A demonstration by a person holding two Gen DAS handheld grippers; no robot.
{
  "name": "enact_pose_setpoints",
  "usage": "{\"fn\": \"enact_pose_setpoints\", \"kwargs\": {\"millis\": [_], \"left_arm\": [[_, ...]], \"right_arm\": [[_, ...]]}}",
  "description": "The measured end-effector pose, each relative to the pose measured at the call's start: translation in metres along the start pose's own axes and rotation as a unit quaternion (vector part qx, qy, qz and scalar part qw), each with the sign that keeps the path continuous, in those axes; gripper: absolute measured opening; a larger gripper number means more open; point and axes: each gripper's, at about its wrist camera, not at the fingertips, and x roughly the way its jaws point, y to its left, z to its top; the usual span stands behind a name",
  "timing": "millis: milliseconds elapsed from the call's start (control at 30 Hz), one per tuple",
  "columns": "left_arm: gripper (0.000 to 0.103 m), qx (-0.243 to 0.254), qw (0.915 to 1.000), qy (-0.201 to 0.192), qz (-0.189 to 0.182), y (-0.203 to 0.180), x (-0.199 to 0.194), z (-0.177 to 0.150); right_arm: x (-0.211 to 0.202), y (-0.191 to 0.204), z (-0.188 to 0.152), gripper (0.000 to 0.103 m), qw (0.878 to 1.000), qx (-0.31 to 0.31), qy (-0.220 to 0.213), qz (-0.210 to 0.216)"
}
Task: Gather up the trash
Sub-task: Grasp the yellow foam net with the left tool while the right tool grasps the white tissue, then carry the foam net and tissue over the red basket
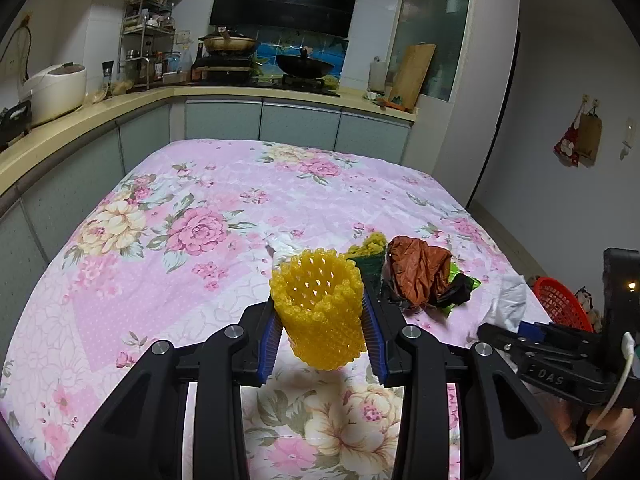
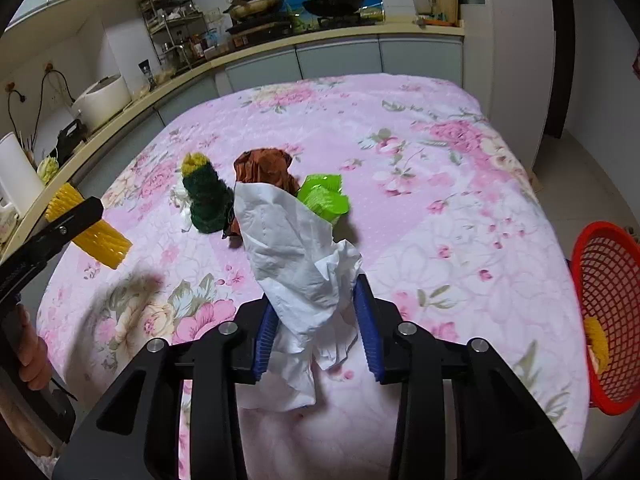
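While the left gripper (image 1: 323, 322) clamps a yellow foam net sleeve (image 1: 318, 312) above the floral tablecloth (image 1: 192, 208), the right gripper (image 2: 316, 320) pinches a crumpled white tissue (image 2: 296, 248), lifted it seems. Further out lie a brown wrapper (image 2: 264, 168), green packet (image 2: 324, 198) and dark green scrubber (image 2: 206, 200). Red basket (image 2: 604, 320) sits at the table's right edge.

The left tool (image 1: 323, 322) clamps a yellow foam net (image 1: 318, 308) above the floral tablecloth (image 1: 224, 200).
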Motion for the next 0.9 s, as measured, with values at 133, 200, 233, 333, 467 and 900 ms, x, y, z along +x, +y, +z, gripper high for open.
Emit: {"fn": "enact_pose_setpoints", "kwargs": {"millis": [133, 200, 233, 333, 467, 900], "left_arm": [[0.035, 0.005, 1.0000, -0.002, -0.002, -0.004, -0.003, 0.000], [0.035, 0.007, 1.0000, -0.003, -0.004, -0.007, -0.004, 0.001], [0.035, 0.008, 1.0000, -0.004, -0.004, -0.008, -0.005, 0.002], [0.035, 0.010, 0.9999, -0.007, -0.006, -0.011, -0.008, 0.004], [0.035, 0.016, 0.9997, -0.014, -0.010, -0.018, -0.013, 0.007], [0.035, 0.040, 0.9985, -0.028, -0.023, -0.047, -0.021, 0.020]], "right_arm": [[-0.011, -0.003, 0.000, 0.034, 1.000, 0.001, -0.012, -0.001], [-0.018, -0.005, 0.001, 0.034, 1.000, -0.001, -0.020, -0.002], [-0.021, -0.005, 0.002, 0.034, 1.000, -0.001, -0.023, -0.002], [-0.033, -0.007, 0.005, 0.034, 0.999, -0.002, -0.036, -0.003], [-0.047, -0.009, 0.010, 0.034, 0.999, -0.005, -0.053, -0.006], [-0.091, -0.027, 0.022, 0.034, 0.994, 0.001, -0.105, -0.017]]}}
